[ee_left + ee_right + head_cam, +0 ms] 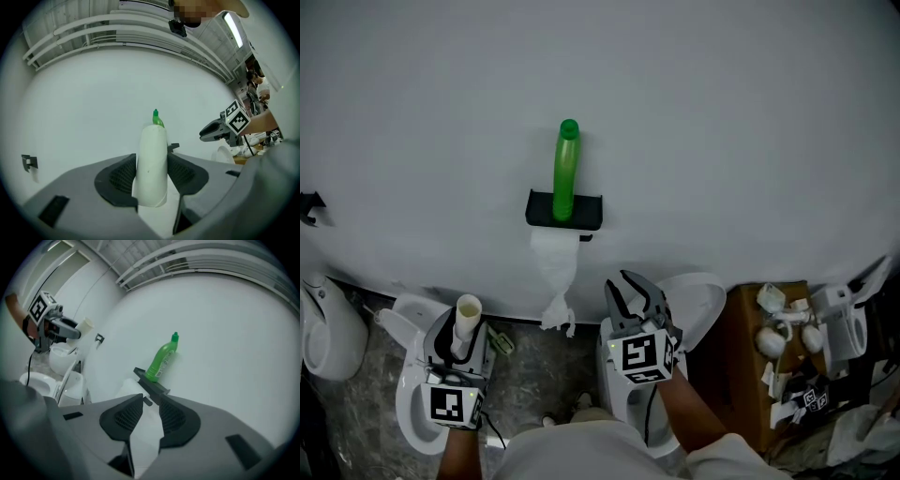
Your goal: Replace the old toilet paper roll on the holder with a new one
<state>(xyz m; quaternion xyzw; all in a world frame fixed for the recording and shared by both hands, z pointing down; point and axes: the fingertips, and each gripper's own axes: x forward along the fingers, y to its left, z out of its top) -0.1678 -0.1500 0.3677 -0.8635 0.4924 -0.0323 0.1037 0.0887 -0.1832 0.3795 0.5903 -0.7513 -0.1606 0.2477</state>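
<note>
Here the left gripper (pixel 459 339) is clamped on an upright, bare cardboard tube (pixel 152 164), with a pad pressing on each side. The right gripper (pixel 632 295), beside it, has its jaws narrowly parted with nothing between them. On the white wall ahead is the black holder (pixel 586 212). A green bottle (pixel 566 169) stands on top of it, and a ragged tail of toilet paper (pixel 555 267) hangs beneath. A white toilet bowl (pixel 411 417) lies below the left gripper.
</note>
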